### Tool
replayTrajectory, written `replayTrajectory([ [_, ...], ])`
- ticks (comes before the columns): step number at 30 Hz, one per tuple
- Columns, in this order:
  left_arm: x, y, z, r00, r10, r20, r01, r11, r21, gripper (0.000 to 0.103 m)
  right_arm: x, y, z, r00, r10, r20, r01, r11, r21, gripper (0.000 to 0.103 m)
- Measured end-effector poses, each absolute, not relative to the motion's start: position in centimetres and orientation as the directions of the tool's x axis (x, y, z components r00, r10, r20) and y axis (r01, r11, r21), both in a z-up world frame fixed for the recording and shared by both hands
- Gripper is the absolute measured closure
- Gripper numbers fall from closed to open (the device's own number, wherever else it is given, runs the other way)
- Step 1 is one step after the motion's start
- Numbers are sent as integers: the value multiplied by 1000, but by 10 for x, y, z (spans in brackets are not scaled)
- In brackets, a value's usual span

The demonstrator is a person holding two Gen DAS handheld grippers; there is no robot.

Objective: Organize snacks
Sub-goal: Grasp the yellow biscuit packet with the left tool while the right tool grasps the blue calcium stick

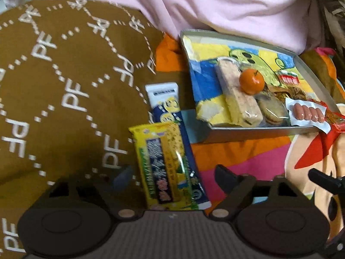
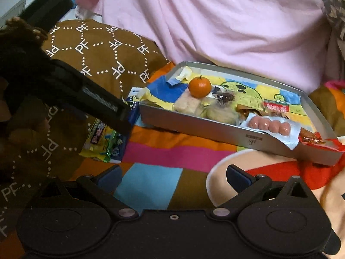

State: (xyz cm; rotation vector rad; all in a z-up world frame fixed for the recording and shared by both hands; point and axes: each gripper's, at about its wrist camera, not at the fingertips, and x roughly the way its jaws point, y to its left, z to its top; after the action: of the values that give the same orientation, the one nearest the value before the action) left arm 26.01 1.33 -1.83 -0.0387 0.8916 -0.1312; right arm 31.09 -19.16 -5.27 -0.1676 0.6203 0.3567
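Note:
A yellow snack packet [image 1: 159,166] lies on top of a blue-and-white one [image 1: 168,110], beside a brown cushion. My left gripper [image 1: 174,177] is open and straddles both packets, its pads clear of their edges. In the right wrist view the same yellow packet [image 2: 101,138] shows under one of the left gripper's fingers [image 2: 103,105]. A metal tray [image 1: 258,129] holds a tangerine [image 1: 251,81], wrapped cakes [image 1: 239,99], a sausage pack [image 1: 308,113] and a red packet [image 1: 338,125] hanging over its corner. My right gripper [image 2: 172,177] is open and empty, low over the bedspread in front of the tray [image 2: 194,129].
A brown cushion printed with PF letters [image 1: 64,75] fills the left side. Pink fabric [image 1: 215,4] is bunched behind the tray. Everything rests on a soft, brightly coloured bedspread [image 2: 172,151]. A dark fuzzy sleeve [image 2: 19,34] holds the left gripper at the far left.

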Motion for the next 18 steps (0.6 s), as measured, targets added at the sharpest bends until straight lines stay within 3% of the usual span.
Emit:
replayTrajectory([
  [8,267,36,-33,591,-186,-785,22,977,-214,51,301,-194,-66,733,280,-619,-371,929,-19,1],
  [12,265,48,-35,582,-220,-783,5,964,-267,52,301,-189,-69,730,283,-622,-365,931,-5,1],
  [18,246,54,-28,580,-192,-791,6,973,-232,52,301,-174,-67,733,303,-609,-394,919,-17,1],
])
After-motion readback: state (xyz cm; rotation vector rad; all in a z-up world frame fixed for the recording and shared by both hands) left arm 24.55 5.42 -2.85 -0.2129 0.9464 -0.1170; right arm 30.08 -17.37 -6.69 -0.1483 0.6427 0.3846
